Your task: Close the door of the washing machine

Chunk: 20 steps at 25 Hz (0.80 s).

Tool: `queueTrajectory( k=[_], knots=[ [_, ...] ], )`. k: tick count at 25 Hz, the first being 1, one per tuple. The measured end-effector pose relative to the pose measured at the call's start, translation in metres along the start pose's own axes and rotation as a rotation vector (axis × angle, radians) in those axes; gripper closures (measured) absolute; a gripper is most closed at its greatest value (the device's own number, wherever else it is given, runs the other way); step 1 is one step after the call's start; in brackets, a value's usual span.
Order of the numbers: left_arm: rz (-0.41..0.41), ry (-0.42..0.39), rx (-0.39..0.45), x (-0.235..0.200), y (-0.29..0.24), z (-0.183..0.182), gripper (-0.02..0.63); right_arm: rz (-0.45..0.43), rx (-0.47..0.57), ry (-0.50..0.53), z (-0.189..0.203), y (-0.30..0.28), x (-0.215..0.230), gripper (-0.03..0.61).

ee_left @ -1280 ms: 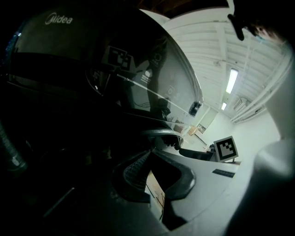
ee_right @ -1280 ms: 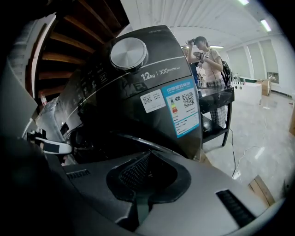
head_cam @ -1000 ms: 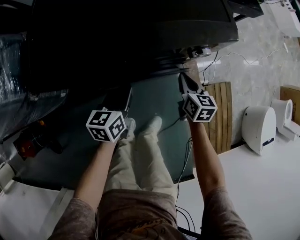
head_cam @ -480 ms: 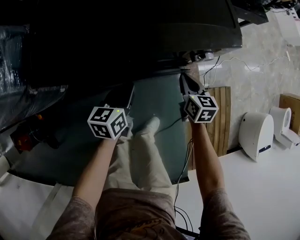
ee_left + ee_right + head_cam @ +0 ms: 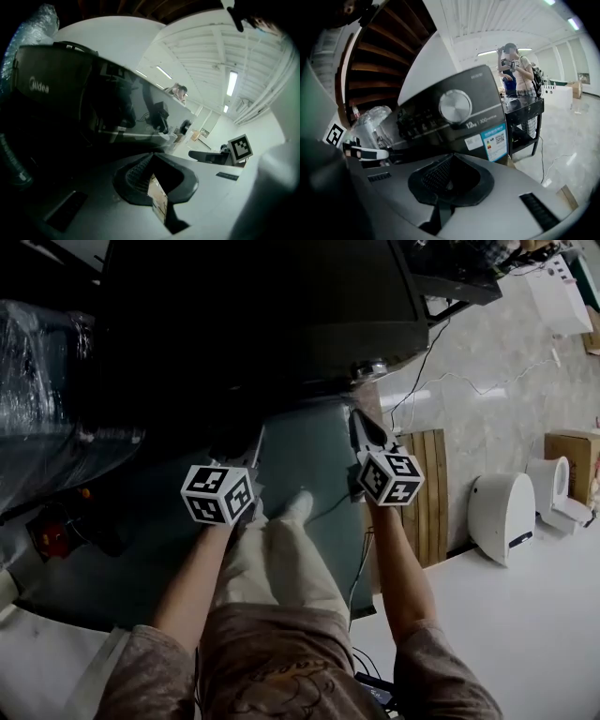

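While both claws hang shut and empty, a person stands facing a dark Midea washing machine whose door is yet to be closed. Left gripper and right gripper each show jaw tips pressed together with nothing between them.

From the head view the machine fills the 12 o'clock side, just beyond both grippers, and neither tip clearly touches it. Its door cannot be picked out with certainty in the shadowed front. The left gripper view shows a glossy dark panel full of reflections at 12 o'clock of the jaws, which may be the door glass. The right gripper view looks instead at the control dial and a blue energy label, at 12 and 1 o'clock.

Judged from this, 2 things could go wrong. A push from the right claw could land on the dial or buttons rather than the door. Closed, smooth tips could also skid off the glass, leaving the door short of its latch.
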<state>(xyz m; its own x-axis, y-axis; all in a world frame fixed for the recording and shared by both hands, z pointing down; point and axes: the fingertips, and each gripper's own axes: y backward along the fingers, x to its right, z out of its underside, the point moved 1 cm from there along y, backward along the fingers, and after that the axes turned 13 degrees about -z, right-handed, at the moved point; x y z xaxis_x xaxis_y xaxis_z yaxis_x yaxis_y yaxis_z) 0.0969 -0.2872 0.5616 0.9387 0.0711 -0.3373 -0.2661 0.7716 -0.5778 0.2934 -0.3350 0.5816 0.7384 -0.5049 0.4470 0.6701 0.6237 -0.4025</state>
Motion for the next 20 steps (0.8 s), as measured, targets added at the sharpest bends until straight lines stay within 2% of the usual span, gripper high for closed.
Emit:
queueTrajectory(
  k=[6,11,16,20],
  knots=[
    [0.037,-0.05,0.054,0.03,0.051,-0.057,0.614,-0.035,0.074,0.051,-0.065,0.033,-0.071,0.586],
    [0.076,-0.107,0.093,0.054,0.097,-0.098,0.612,-0.085,0.117,0.096,-0.101,0.065,-0.122,0.586],
    [0.099,-0.113,0.136,0.062,0.139,-0.14,0.612,-0.093,0.158,0.146,-0.142,0.088,-0.165,0.586],
    [0.133,-0.148,0.161,0.066,0.166,-0.162,0.612,-0.127,0.175,0.192,-0.157,0.109,-0.192,0.586]
  ],
)
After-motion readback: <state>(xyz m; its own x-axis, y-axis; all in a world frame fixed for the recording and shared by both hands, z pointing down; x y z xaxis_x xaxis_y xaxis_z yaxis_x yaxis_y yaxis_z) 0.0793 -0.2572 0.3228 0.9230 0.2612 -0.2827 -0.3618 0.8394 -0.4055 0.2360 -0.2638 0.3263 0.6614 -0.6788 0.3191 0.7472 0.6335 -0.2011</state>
